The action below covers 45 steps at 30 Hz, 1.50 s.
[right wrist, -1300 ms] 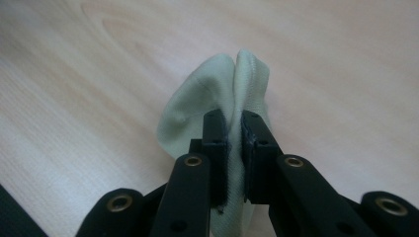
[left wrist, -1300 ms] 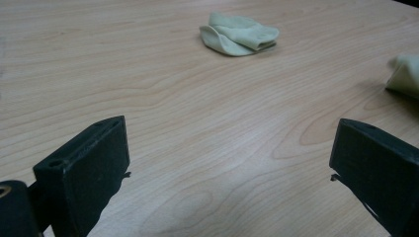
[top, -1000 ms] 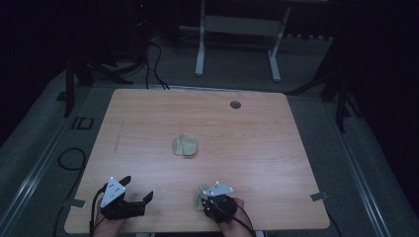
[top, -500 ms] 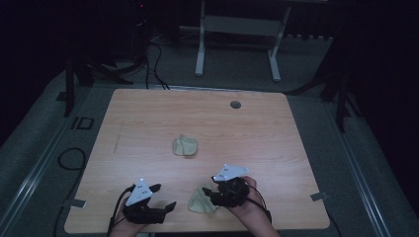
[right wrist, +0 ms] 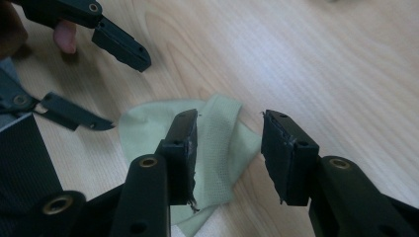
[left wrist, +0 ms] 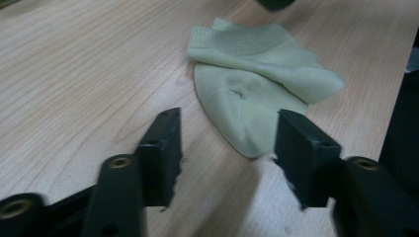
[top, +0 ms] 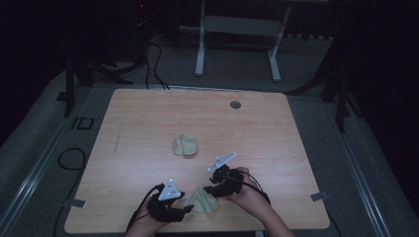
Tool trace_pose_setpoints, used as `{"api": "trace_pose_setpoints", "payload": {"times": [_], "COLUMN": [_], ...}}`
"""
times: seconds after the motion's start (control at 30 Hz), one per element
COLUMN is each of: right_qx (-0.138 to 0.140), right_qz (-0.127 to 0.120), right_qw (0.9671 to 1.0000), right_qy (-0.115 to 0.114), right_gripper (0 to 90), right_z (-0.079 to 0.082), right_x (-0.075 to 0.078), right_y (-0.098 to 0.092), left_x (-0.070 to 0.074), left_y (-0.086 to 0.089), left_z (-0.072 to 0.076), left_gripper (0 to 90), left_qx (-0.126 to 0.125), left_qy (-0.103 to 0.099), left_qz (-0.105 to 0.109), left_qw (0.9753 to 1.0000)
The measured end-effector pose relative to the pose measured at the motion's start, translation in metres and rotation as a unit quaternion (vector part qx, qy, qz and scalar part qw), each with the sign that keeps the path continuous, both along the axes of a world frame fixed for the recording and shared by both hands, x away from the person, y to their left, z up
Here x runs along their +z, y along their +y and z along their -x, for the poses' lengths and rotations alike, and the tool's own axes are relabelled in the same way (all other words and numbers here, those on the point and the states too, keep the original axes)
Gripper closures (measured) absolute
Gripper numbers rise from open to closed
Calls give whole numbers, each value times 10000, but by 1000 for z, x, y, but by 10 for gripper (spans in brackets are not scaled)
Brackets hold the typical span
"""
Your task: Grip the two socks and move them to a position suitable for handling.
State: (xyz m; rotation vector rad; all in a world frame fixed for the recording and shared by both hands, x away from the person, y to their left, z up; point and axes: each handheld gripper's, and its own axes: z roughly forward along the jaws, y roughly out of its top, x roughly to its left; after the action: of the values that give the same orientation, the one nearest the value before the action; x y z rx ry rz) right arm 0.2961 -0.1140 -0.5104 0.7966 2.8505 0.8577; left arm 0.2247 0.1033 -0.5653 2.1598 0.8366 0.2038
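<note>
Both grippers have closed in on the near pale green sock (top: 204, 199): the left gripper (top: 190, 208) and right gripper (top: 208, 187), jaws spread, flank it near the wooden table's (top: 148, 123) front edge. A second, crumpled one, probably also a sock (top: 185, 145), lies mid-table; dim floor beyond.
</note>
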Motion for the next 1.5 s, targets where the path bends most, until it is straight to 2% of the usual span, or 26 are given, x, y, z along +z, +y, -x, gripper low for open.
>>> {"api": "trace_pose_setpoints", "payload": {"times": [0.07,0.17,0.23,0.33,0.47,0.53,0.6,0.73,0.9,1.0,1.1,1.17,1.3,1.43,1.5], "right_qx": [34,47,59,150,174,197,154,62,-76,-196,-437,-513,-811,-1037,-1141], "right_qz": [180,209,378,567,605,633,575,339,82,-34,-155,-210,-308,-340,-347], "right_qw": [9997,9996,9990,9980,9976,9975,9980,9994,9999,9996,9984,9979,9959,9939,9929], "right_qy": [138,170,221,234,271,235,225,50,-100,-208,-319,-326,-263,-129,-42], "right_gripper": [596,597,621,697,836,853,857,857,857,856,855,855,854,854,853], "right_z": [-3,-2,1,3,5,6,8,14,25,30,34,34,35,38,38], "right_x": [-7,-9,-21,-27,-26,-24,-19,-2,19,30,38,39,37,28,20], "right_y": [6,6,8,9,10,10,10,2,-13,-28,-48,-55,-79,-99,-108], "left_x": [0,0,-1,-2,-2,-2,-1,2,8,10,14,16,21,24,23], "left_y": [-3,-4,-9,-12,-10,-9,-8,-8,-9,-9,-8,-7,-7,-10,-11], "left_z": [-3,-3,-5,-5,-8,-7,-7,-9,-10,-11,-11,-12,-14,-14,-15], "left_gripper": [491,535,578,648,780,857,870,878,881,881,881,881,882,882,882], "left_qx": [16,-10,-42,-19,-3,20,0,32,-83,-90,-118,-118,-131,-221,-250], "left_qy": [19,21,51,50,145,109,115,138,139,137,77,79,40,43,103], "left_qz": [25,7,-108,-201,-171,-143,-76,-90,-83,-79,-104,-73,-83,-217,-198], "left_qw": [10000,10000,9999,9998,9997,9998,9999,9999,9998,9998,9998,9999,9999,9995,9994]}}
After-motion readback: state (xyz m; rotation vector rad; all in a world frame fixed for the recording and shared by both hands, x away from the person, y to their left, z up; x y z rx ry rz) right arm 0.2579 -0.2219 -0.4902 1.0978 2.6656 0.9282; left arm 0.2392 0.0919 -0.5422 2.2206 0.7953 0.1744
